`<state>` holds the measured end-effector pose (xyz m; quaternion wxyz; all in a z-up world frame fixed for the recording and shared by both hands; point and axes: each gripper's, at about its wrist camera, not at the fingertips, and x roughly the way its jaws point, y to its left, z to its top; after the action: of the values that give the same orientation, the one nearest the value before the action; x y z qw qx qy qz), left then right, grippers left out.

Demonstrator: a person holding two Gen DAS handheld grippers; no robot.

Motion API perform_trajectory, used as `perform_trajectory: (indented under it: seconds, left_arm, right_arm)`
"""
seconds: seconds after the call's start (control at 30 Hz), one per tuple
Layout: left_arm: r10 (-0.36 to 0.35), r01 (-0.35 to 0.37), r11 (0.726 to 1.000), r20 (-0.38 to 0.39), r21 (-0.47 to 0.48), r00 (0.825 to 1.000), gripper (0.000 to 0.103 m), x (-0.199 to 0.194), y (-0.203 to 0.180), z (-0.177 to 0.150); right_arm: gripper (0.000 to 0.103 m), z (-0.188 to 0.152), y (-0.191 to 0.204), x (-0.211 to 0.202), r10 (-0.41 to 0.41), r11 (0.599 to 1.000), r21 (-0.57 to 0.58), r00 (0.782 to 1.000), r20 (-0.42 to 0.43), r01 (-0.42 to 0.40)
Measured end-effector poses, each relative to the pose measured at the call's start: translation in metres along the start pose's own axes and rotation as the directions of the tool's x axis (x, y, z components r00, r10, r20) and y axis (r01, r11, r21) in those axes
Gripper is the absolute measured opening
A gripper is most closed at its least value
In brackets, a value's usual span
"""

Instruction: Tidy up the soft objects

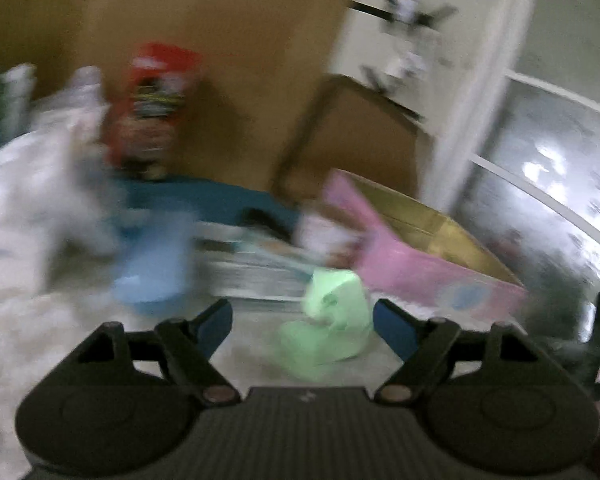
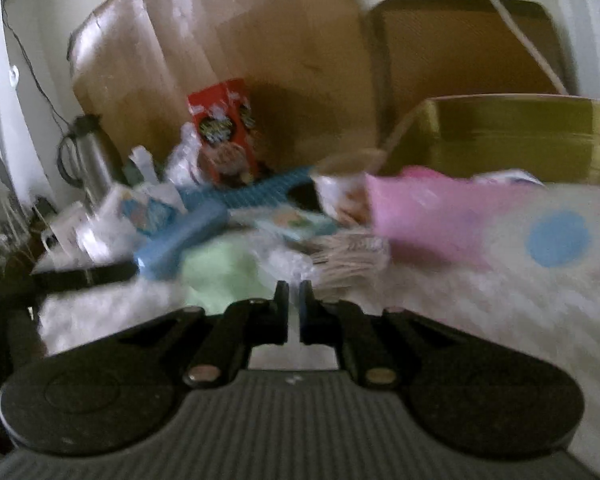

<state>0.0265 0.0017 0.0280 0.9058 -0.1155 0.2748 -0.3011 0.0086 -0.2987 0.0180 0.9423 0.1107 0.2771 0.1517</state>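
Though both views are smeared by blur, a pale green soft toy (image 1: 332, 320) lies on the white cover (image 1: 16, 320) just ahead of the left gripper (image 1: 302, 326). Stacked books (image 1: 256, 268) sit behind it, a blue soft piece (image 1: 152, 272) to the left. Far right, pink cardboard box (image 1: 412, 256), open; contents unclear. Left jaws wide apart, nothing gripped. Right gripper (image 2: 294, 290) closed, empty.

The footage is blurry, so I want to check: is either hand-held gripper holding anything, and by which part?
Nothing is held. The left hand-held gripper is open, the green soft object lying loose ahead. The right hand-held gripper is shut, empty.
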Motion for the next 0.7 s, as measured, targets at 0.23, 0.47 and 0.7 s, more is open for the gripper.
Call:
perform_trajectory:
  seconds: [0.23,0.47,0.7]
  left_arm:
    - [-0.171,0.186,0.975,-0.123,0.119,0.978,0.082,0.040,-0.080,0.007]
    - [-0.097,0.129,0.984,-0.245,0.120,0.965,0.100,0.085,-0.113,0.011]
    - [-0.096,0.079,0.995,-0.419,-0.057,0.903,0.045,0.152,-0.084,0.024]
  right_arm:
    - [0.061,-0.020,-0.017,-0.017,-0.092,0.994,-0.049,0.996,0.020,0.093]
    - [0.062,-0.024,-0.019,-0.010,-0.073,0.981,-0.182,0.997,0.016,0.075]
    - [0.062,-0.008,-0.038,0.020,-0.022,0.978,-0.209,0.998,-0.062,0.008]
